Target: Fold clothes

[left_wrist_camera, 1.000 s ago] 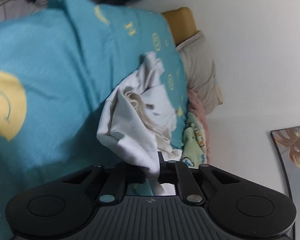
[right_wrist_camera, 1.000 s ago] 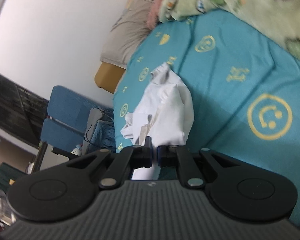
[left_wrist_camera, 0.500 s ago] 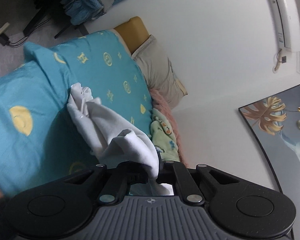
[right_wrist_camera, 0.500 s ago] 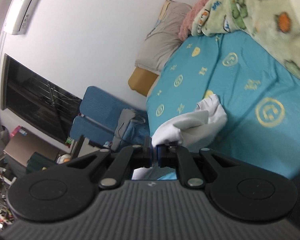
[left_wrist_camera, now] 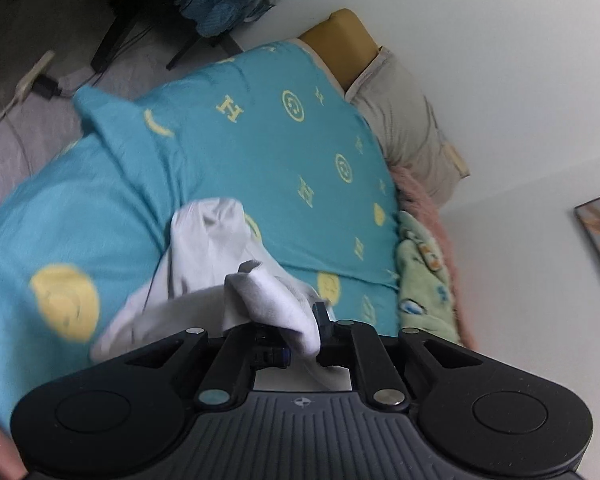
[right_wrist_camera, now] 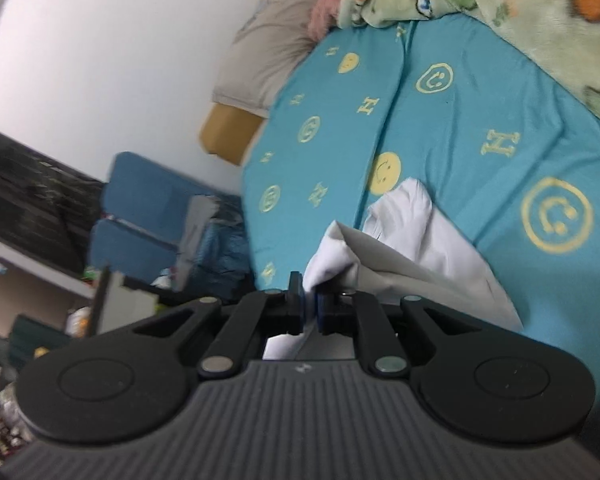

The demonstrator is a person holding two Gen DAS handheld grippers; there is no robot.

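Both hands have hold of one white garment (left_wrist_camera: pixel 216 264), each at a different bit of its edge, presumably so the cloth can be spread flat before any folding is tried; it hangs bunched in the lower middle of both views, its far end trailing on the teal bedsheet (left_wrist_camera: pixel 284 168).

The left gripper (left_wrist_camera: pixel 300 340) has a thick wad of white cloth between its fingers, and its jaws are opening a little at this moment (the fabric is still pinched there, as far as I can see); the right gripper (right_wrist_camera: pixel 309 312) is closed tight on a thin fold of the same garment (right_wrist_camera: pixel 412 240), the blue pads nearly meeting.

There is plenty of bare sheet to lay it on: the middle of the right view is open teal. The edges want watching, though; a green fleece blanket (right_wrist_camera: pixel 500 4) crowds the upper right of that view, a grey pillow (left_wrist_camera: pixel 408 120) sits at the top of the bed, and in the left view the sheet drops off to the floor at the upper left.
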